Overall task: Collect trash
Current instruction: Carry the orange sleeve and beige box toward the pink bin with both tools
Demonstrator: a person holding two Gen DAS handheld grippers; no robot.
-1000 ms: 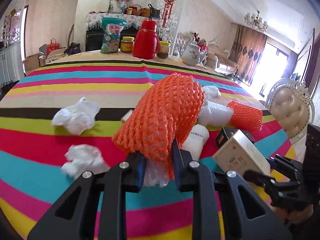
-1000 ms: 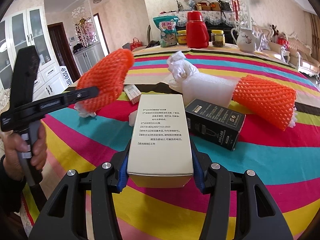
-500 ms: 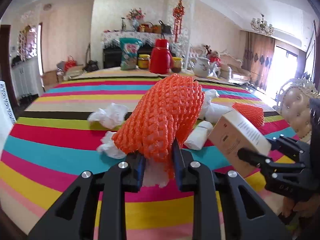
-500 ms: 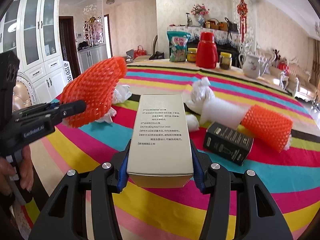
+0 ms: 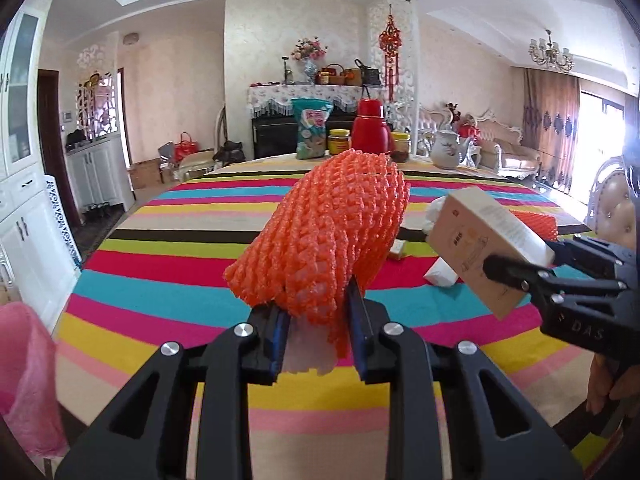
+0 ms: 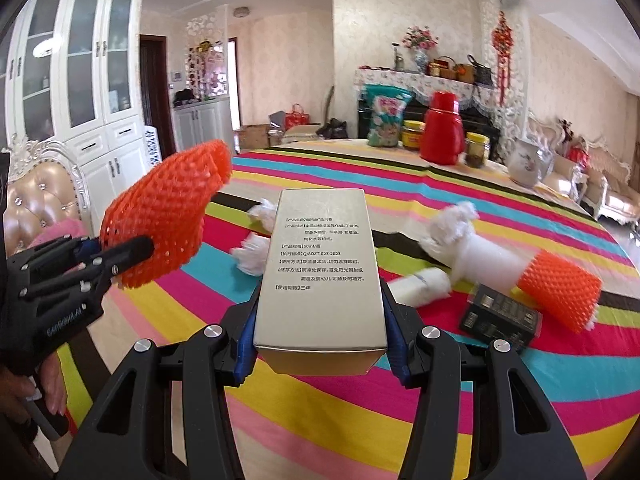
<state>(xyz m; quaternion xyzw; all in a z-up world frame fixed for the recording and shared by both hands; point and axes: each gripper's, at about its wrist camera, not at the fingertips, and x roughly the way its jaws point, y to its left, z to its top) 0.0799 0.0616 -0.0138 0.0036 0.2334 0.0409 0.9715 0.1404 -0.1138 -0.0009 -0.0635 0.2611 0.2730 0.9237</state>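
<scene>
Orange foam net (image 5: 332, 232): held up over the near edge of the striped table (image 5: 192, 276), clear of the cloth; white foam pokes out its lower end.
L gripper (image 5: 318, 332): jaws pinch the net's lower end, pads pressing it; jaws have just been easing apart a little w/ the net between them.
Pale box (image 6: 320, 272): printed side up, held above the table, just right of the net.
R gripper (image 6: 320, 336): jaws clamped on the box's two long sides near its near end.
Trash left on table: 2nd orange net over white foam (image 6: 556, 288), black box (image 6: 500, 320) just beside it, white roll (image 6: 420, 284), crumpled tissues (image 6: 252, 252).
Far side of table: red flask (image 6: 442, 128), snack bag (image 6: 386, 120), jars, white teapot (image 6: 526, 162).
Pink bag (image 5: 28, 376): off the table's left edge, low, near the L gripper.
</scene>
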